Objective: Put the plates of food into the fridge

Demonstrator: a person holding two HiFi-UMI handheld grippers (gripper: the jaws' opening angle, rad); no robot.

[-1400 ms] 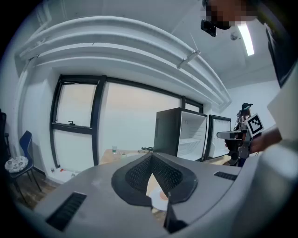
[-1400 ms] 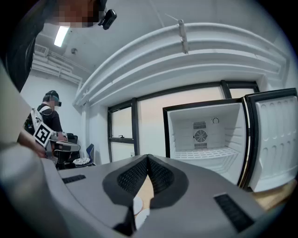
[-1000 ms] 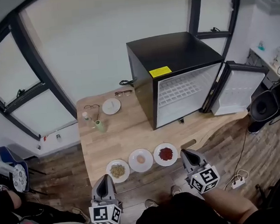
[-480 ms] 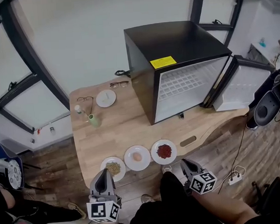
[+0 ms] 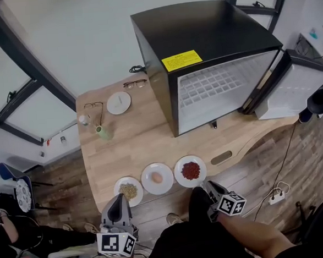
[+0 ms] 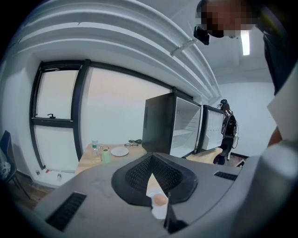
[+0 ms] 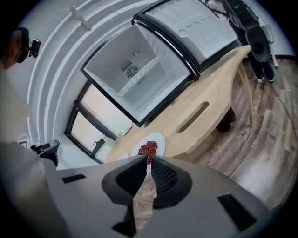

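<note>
1. Three plates of food are set in a row along the near edge of the wooden worktop (image 5: 146, 146): a plate of greenish-tan food (image 5: 128, 191) at the left, a plate with a brown egg (image 5: 157, 178) in the middle, and a plate of red food (image 5: 191, 171) at the right.
2. The black fridge (image 5: 204, 34) is stood on the far right part of the worktop, with its door (image 5: 291, 89) swung open to the right and a white wire shelf (image 5: 213, 86) exposed inside. All three plates of food are kept outside it, well apart from it.
3. The left gripper (image 5: 120, 198) is held off the near edge of the worktop, just beside the plate of greenish-tan food. Its jaws are closed tip to tip with nothing between them, and the egg is glimpsed through the slit behind the tips in the left gripper view.
4. The right gripper (image 5: 204, 185) is held just beside the plate of red food. Its jaws are likewise closed and empty, and are aimed at the red food in the right gripper view.
5. An empty white plate (image 5: 119, 103), two pairs of glasses (image 5: 134, 84), a green cup (image 5: 102, 132) and a small bottle (image 5: 83, 120) are grouped at the far left of the worktop.
</note>
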